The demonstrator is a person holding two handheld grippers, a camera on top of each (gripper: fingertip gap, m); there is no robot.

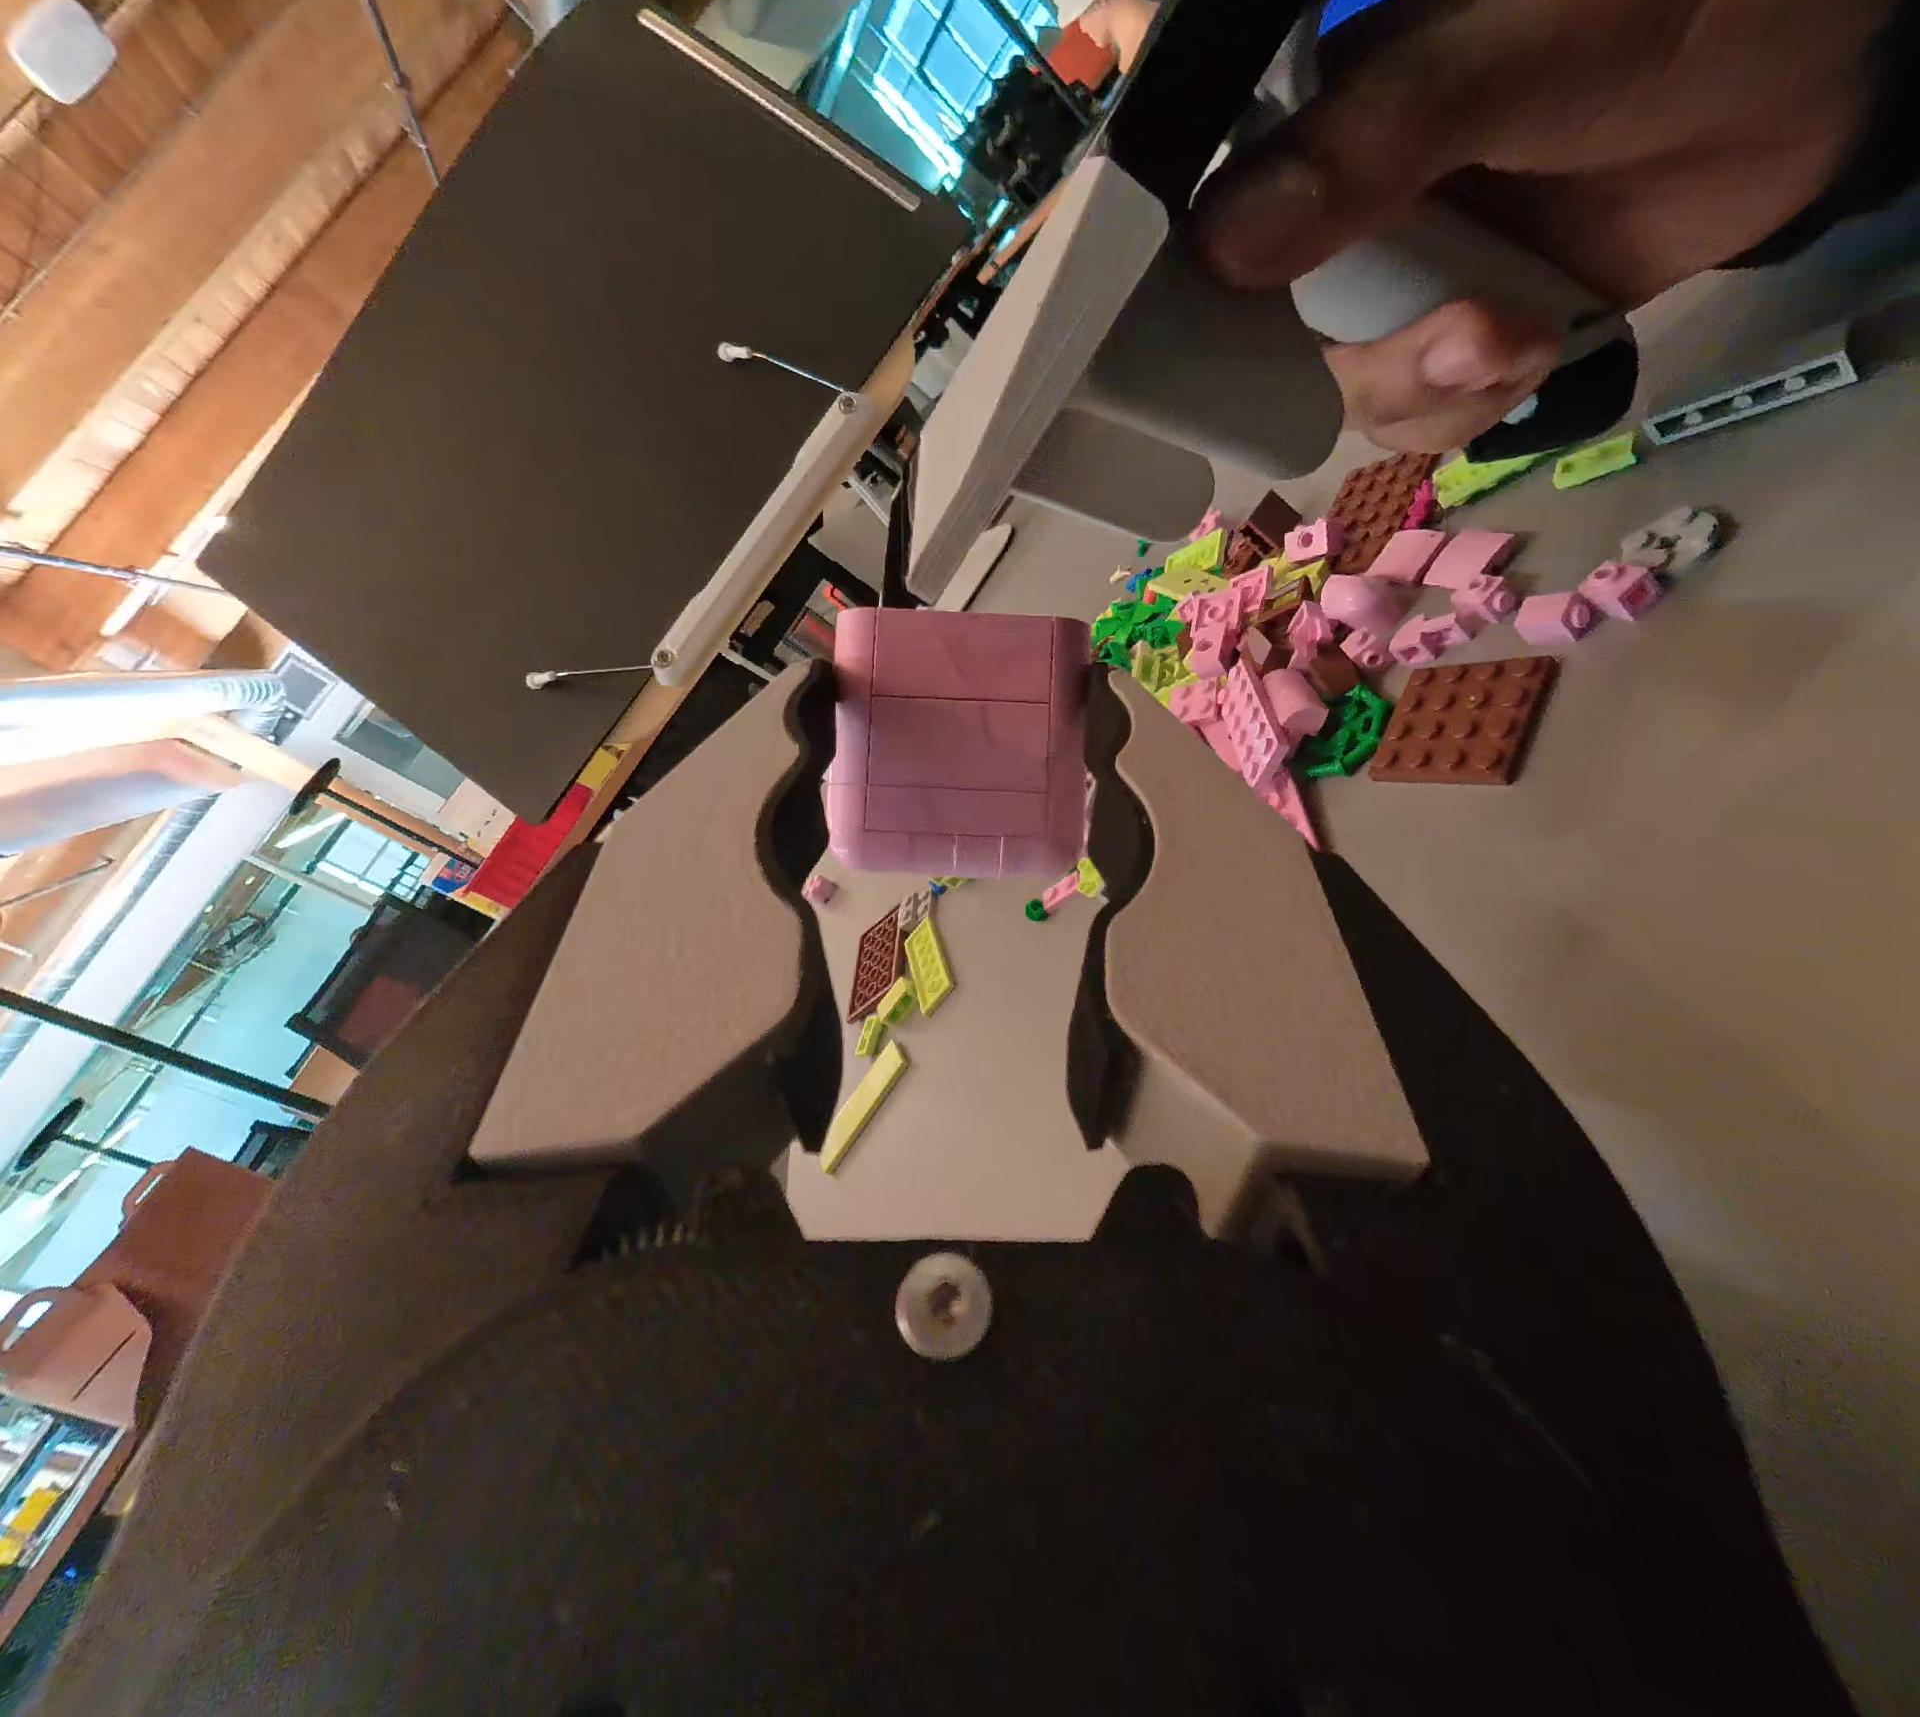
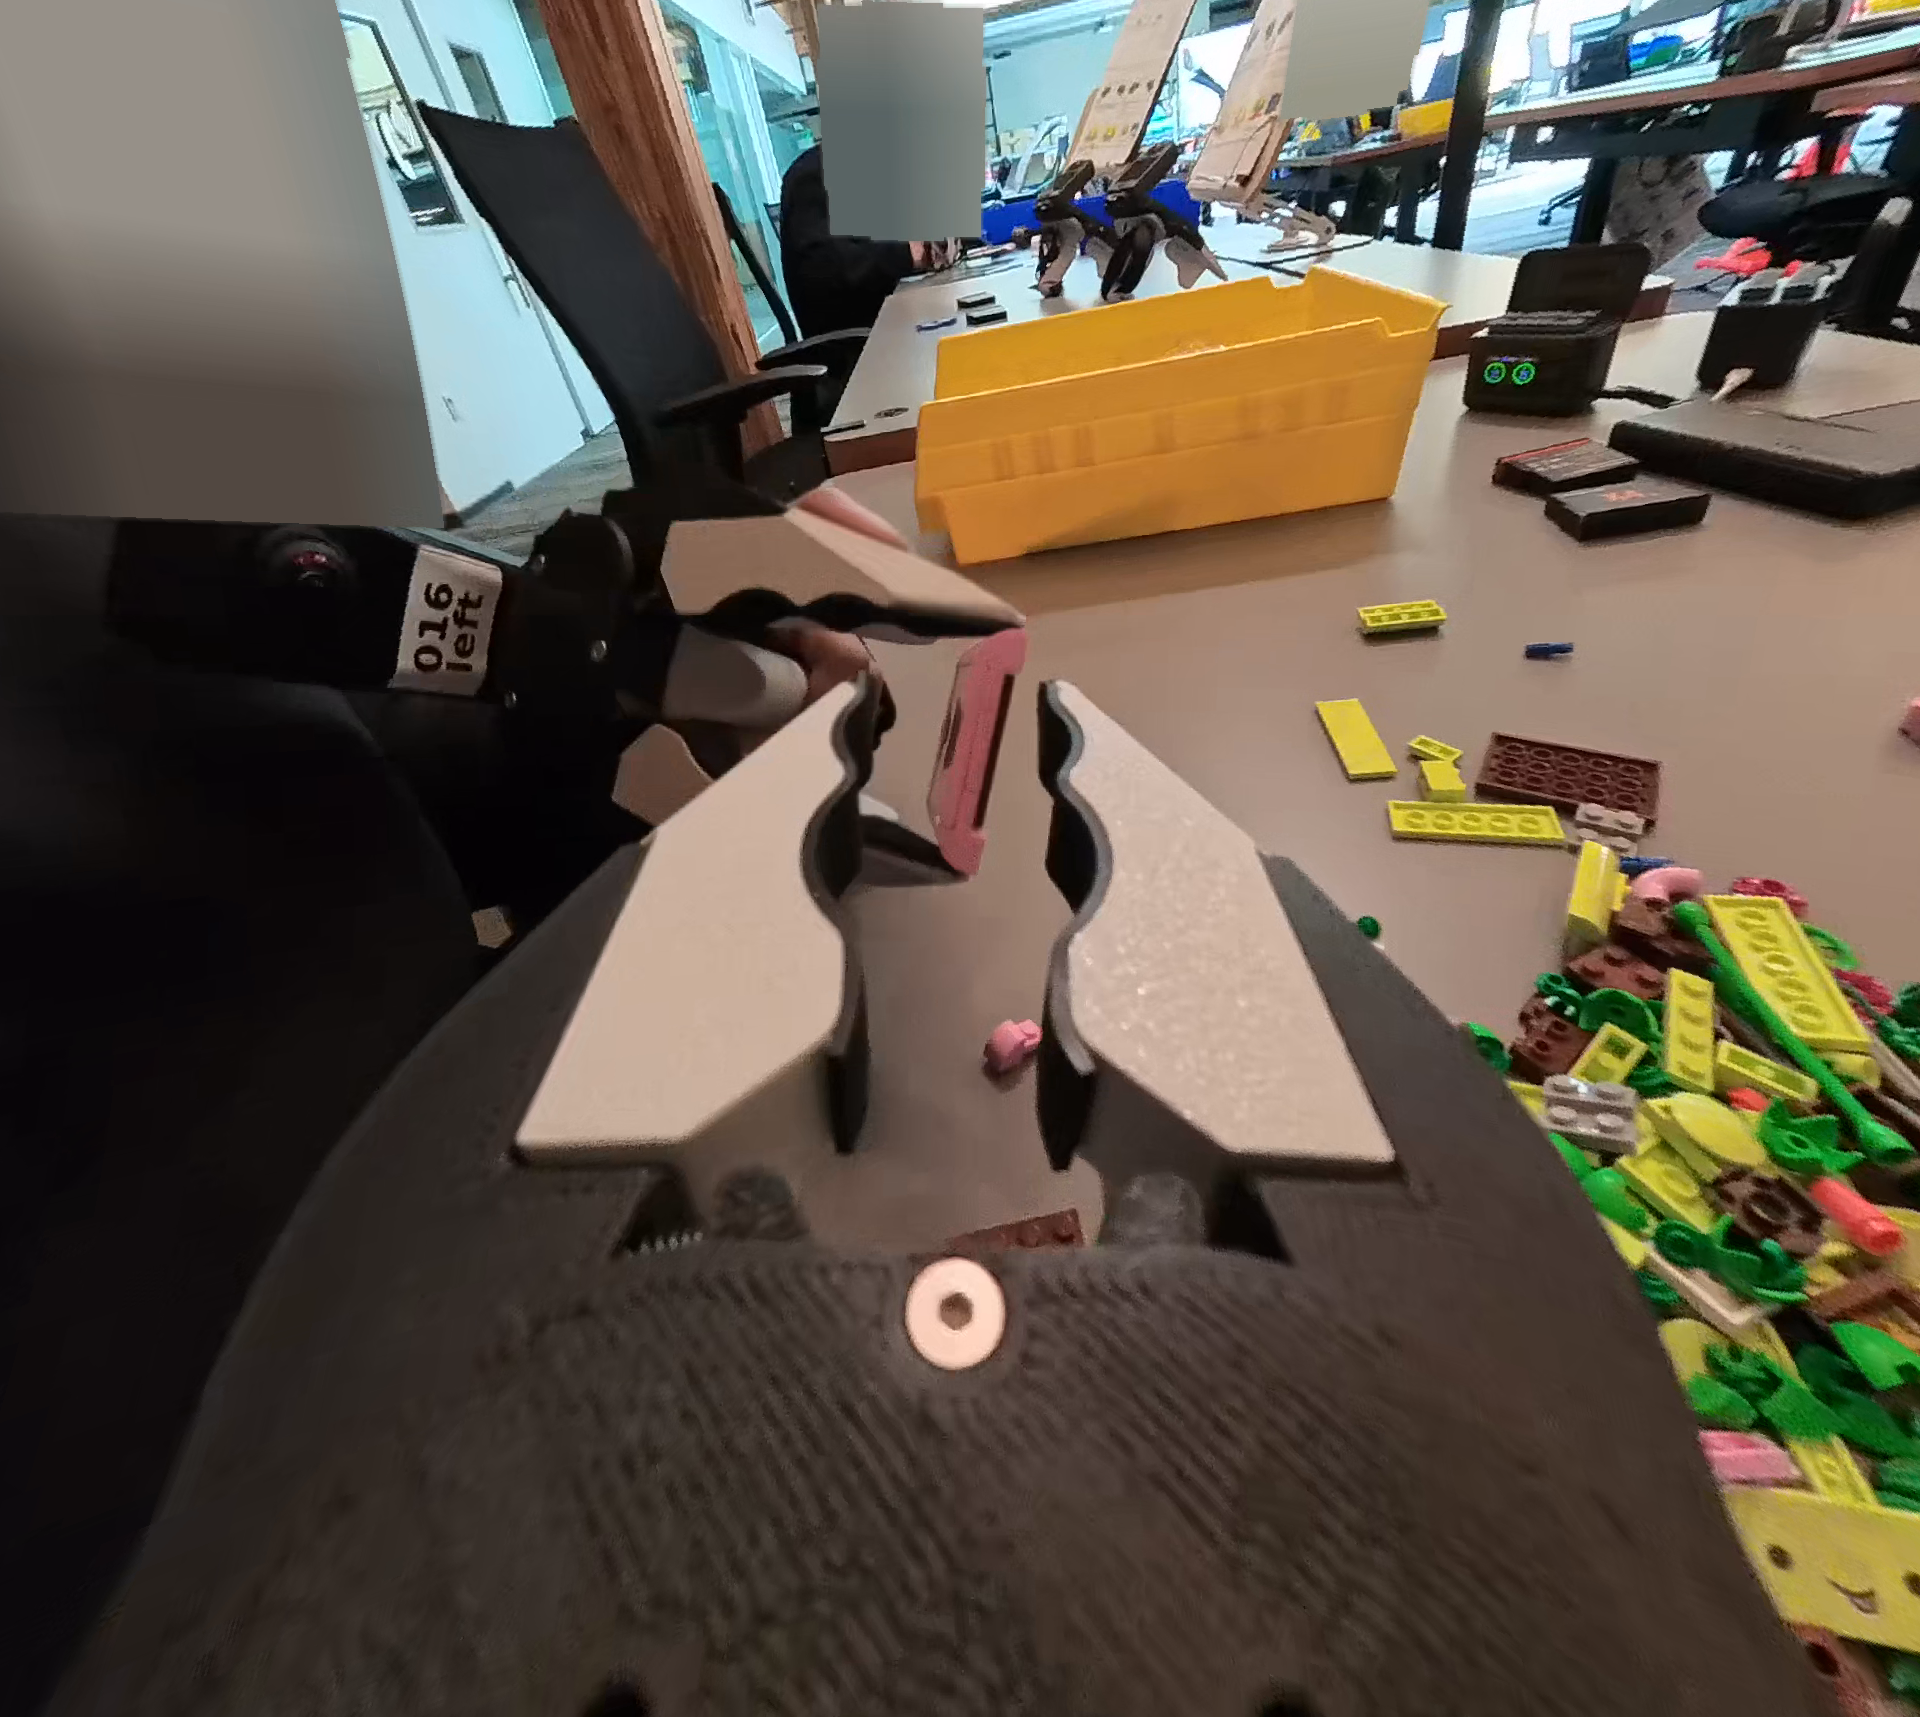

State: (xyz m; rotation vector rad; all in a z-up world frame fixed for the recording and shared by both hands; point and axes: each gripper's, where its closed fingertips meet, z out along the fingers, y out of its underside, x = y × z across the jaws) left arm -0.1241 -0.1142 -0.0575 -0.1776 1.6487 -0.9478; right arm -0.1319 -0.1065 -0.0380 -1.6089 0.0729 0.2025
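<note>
My left gripper [image 1: 958, 688] is shut on a flat pink brick assembly [image 1: 956, 763] and holds it above the grey table [image 1: 1662, 940]. In the right wrist view the pink assembly [image 2: 977, 774] shows edge-on, tilted, pinched between the left gripper's fingers [image 2: 831, 571]. My right gripper [image 2: 954, 696] is open and empty, its fingertips on either side of the pink assembly and just short of it. In the left wrist view a hand [image 1: 1558, 57] holds the right gripper, whose grey finger [image 1: 1039, 379] sits above and to the right.
A pile of pink, green, lime and brown bricks [image 1: 1299, 628] lies on the table, also seen in the right wrist view [image 2: 1714, 1096]. A brown plate [image 1: 1465, 722] and loose lime plates [image 2: 1475, 820] lie nearby. A yellow bin [image 2: 1164, 420] and black devices [image 2: 1558, 337] stand farther back. Less than 4 cm separates the two grippers' tips.
</note>
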